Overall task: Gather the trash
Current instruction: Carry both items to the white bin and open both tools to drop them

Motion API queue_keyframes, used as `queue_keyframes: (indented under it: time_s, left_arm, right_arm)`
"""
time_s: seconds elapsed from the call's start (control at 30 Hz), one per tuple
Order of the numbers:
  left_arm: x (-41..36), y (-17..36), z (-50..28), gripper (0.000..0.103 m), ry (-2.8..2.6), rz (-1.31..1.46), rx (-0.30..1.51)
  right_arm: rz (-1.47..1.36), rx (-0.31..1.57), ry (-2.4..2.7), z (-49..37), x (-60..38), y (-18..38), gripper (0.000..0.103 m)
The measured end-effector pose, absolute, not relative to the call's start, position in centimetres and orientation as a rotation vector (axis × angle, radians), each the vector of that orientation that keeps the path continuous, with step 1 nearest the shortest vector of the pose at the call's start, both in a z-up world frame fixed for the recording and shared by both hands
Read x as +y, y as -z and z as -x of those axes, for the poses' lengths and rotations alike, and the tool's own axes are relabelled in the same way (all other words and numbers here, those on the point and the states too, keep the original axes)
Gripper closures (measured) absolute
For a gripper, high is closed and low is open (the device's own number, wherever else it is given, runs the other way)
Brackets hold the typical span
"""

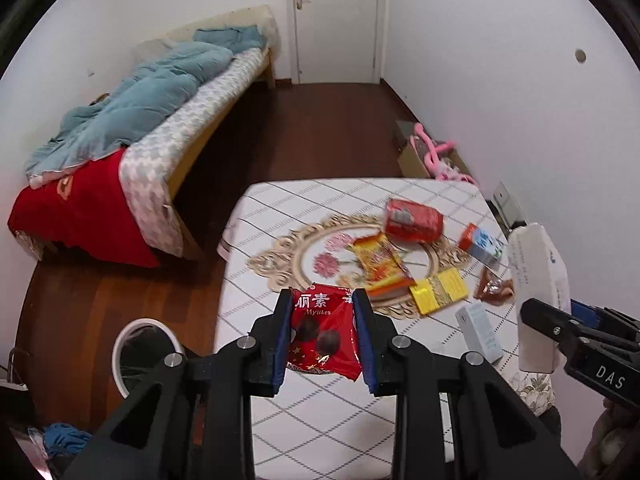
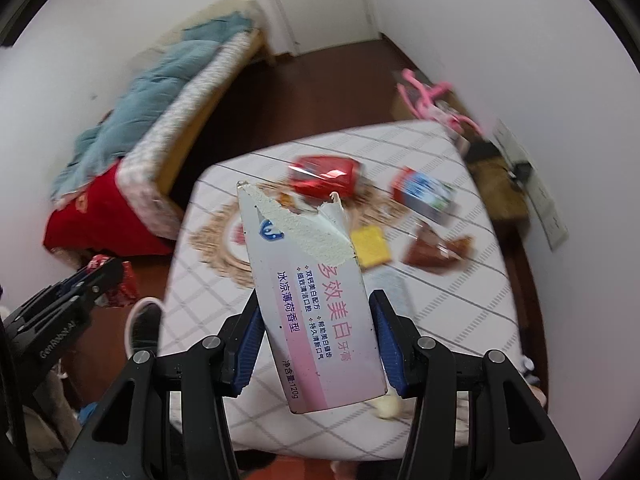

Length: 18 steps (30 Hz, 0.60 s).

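My left gripper (image 1: 322,308) is shut on a red Mylikes snack wrapper (image 1: 323,332) and holds it above the near left part of the table (image 1: 320,420). My right gripper (image 2: 316,308) is shut on a torn white-and-pink toothpaste box (image 2: 316,300), held above the table; it also shows in the left wrist view (image 1: 538,292). On the table lie a red packet (image 1: 412,220), an orange-yellow wrapper (image 1: 382,264), a yellow packet (image 1: 438,291), a small red-and-blue carton (image 1: 482,245), a brown wrapper (image 1: 494,288) and a white box (image 1: 480,330).
A white bin with a black liner (image 1: 140,354) stands on the wood floor left of the table. A bed (image 1: 152,132) with a teal quilt is at the far left. A cardboard box with pink items (image 1: 432,152) sits by the right wall. A door (image 1: 336,20) is at the back.
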<state>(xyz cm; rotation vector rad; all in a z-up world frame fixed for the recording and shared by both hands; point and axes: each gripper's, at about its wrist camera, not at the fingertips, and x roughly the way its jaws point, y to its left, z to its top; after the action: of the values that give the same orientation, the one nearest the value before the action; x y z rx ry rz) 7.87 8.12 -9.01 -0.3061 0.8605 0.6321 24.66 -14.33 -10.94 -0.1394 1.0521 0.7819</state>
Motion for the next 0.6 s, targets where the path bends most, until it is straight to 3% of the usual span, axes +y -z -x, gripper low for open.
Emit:
queue_keyframes:
  time_s: [0.33, 0.6]
  left_arm:
    - [15.5, 7.8, 0.5, 0.077, -0.750, 0.335, 0.813]
    - [23.9, 11.4, 8.3, 0.077, -0.884, 0.430, 0.824]
  right_arm:
    - [0.180, 1.017, -0.959, -17.3, -4.1, 8.4, 0.049]
    - [0.269, 1.071, -1.069, -9.8, 6.7, 11.9, 0.049]
